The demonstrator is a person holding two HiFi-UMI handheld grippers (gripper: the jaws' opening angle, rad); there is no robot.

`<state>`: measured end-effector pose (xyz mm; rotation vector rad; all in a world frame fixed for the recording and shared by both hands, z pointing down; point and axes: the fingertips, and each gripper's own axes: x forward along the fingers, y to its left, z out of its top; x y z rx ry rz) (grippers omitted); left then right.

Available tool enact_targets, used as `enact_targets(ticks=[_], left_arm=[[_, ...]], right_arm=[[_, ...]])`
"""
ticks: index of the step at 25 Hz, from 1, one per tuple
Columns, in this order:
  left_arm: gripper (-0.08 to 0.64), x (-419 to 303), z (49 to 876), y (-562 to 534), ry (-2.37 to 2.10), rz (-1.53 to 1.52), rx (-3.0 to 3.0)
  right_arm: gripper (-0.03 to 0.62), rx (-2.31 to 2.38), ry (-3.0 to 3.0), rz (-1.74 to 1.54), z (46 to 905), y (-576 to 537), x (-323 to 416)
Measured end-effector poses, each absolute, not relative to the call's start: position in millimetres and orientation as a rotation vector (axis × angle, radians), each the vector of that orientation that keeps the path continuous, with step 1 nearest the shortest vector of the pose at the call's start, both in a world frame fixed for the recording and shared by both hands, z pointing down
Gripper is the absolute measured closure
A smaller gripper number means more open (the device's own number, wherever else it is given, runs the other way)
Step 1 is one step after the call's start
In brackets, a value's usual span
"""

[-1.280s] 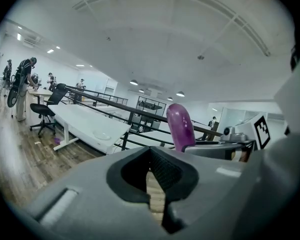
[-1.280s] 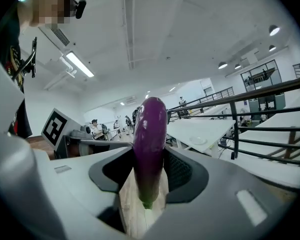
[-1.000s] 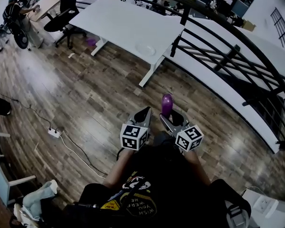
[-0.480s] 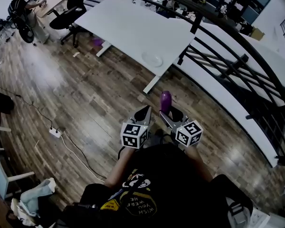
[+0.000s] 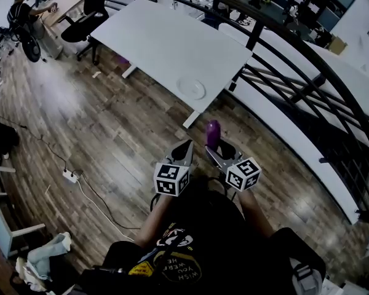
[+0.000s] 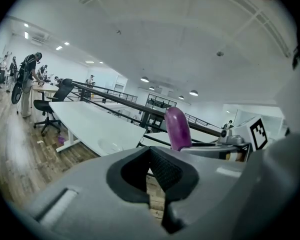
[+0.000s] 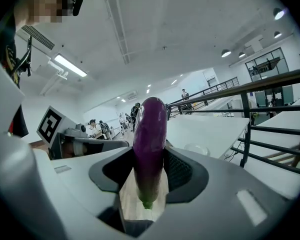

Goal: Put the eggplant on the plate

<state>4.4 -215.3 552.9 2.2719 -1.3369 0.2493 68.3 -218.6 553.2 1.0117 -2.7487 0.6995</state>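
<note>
The purple eggplant (image 5: pixel 213 133) stands upright in my right gripper (image 5: pixel 216 147), which is shut on its lower half. In the right gripper view the eggplant (image 7: pixel 150 139) fills the gap between the pads, stem end down. The plate (image 5: pixel 191 88), pale and round, lies near the front corner of the white table (image 5: pixel 154 35), ahead of both grippers and well apart from them. It also shows in the left gripper view as the plate (image 6: pixel 111 145). My left gripper (image 5: pixel 187 146) is shut with nothing in it, held beside the right one over the wooden floor.
A black railing (image 5: pixel 283 72) runs along the right, behind the table. Office chairs (image 5: pixel 80 23) and a person (image 5: pixel 21 8) are at the far left. A power strip with a cable (image 5: pixel 71 176) lies on the floor to the left. Clothes (image 5: pixel 46 254) lie at the lower left.
The table and plate have come nearer in the head view as the person walks toward them. Both grippers keep their pose, with the eggplant still held in the right one.
</note>
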Motion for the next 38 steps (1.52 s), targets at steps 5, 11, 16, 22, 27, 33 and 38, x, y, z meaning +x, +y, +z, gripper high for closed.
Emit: enact_targets(ticks=[5,11,16,22,27,33,38], left_arm=[[0.555,-4.4,569.4,-271.3,-1.295,0.251,2.259],[0.555,-41.5,568.8,-369.5,-1.264,0.250,2.288],[0.555,-58.3,592.8,-423.2,-1.192,0.273,2.278],[0.555,-79.2,612.8,-470.9,-1.185,0.340,2.274],[0.555,-93.4,654.6,-501.9,-1.196,0.376,2.201],[0.555,-93.3,682.0,-519.9,-1.249,0.422,2.101],[0.555,-101.8,711.2,-528.9,-1.284,0.435,2.008]], right_arm=[[0.397,1.034,-2.723,0.721,564.5,-262.9,61.7],[0.397,1.072,-2.661,0.709,576.2,-352.9,31.7],[0.397,1.085,-2.654,0.658,577.6,-415.5,7.7],[0.397,1.100,-2.595,0.658,594.5,-462.0,-12.2],[0.397,1.004,-2.545,0.726,632.0,-493.0,-29.2],[0.397,0.808,-2.429,0.641,684.9,-531.2,-29.1],[0.397,0.629,-2.291,0.541,744.5,-545.5,-33.3]])
